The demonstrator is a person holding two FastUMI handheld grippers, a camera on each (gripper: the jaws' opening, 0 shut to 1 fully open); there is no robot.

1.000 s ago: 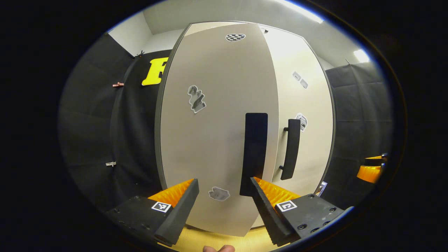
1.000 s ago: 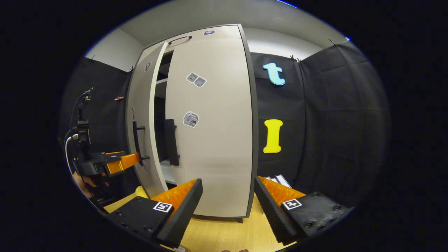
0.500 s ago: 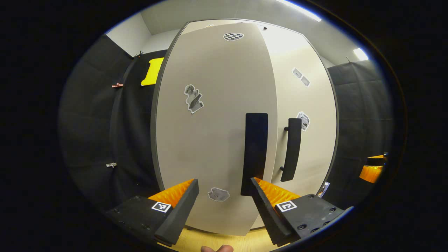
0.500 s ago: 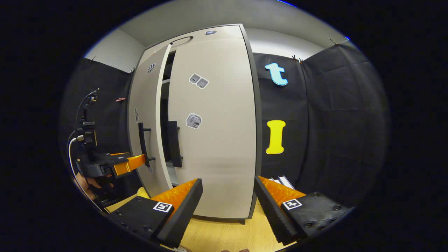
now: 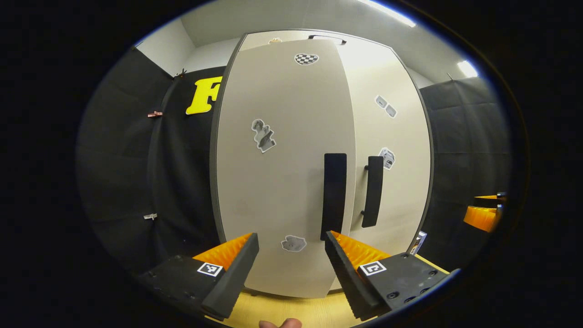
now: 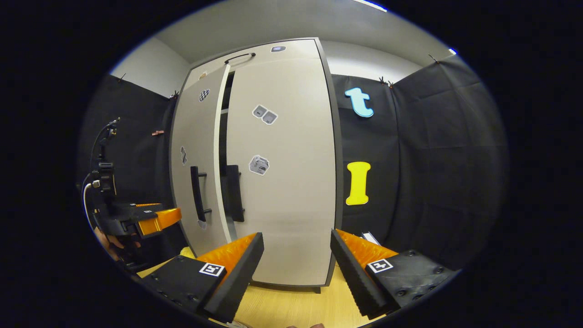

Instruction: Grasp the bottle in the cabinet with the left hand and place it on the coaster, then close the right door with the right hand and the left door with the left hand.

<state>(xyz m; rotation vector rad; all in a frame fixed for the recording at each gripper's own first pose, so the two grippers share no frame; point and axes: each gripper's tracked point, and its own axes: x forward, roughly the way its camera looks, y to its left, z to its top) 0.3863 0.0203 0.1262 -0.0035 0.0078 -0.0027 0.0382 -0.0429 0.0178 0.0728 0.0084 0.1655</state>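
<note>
In the left gripper view we face the cabinet (image 5: pixel 319 41) head on, with the left gripper (image 5: pixel 291 255) released, its two fingers spread wide and nothing between them. The left door (image 5: pixel 278 182) takes up the middle of this view, its black handle (image 5: pixel 334 196) rising just above the inner fingertip. From here the door looks almost flush with the right door (image 5: pixel 401 136), whose own handle (image 5: pixel 372 191) stands just beside the first. Several stickers dot both panels, and a fingertip (image 5: pixel 280 323) of the holding hand shows at the bottom edge over the wooden table (image 5: pixel 291 307). Far off at the right edge we see part of the right gripper (image 5: pixel 483 216).

The right gripper view gives what the first hides: seen from the side, the left door (image 6: pixel 193 173) stands a little ajar, and a narrow dark gap (image 6: pixel 223 136) between the two doors shows the edge of a shelf inside. The right door (image 6: pixel 287 182) lies closed against the cabinet body. We also see the left gripper (image 6: pixel 157 218) out at the left, held by a hand (image 6: pixel 109 239), near the left door but apart from its handle (image 6: pixel 196 193). The right gripper (image 6: pixel 296 259) is likewise open and empty, hanging before the right door.

We cannot tell where the bottle or the coaster is; a pale yellow thing (image 6: pixel 184 252) sits on the table by the cabinet's foot, too hidden to name
</note>
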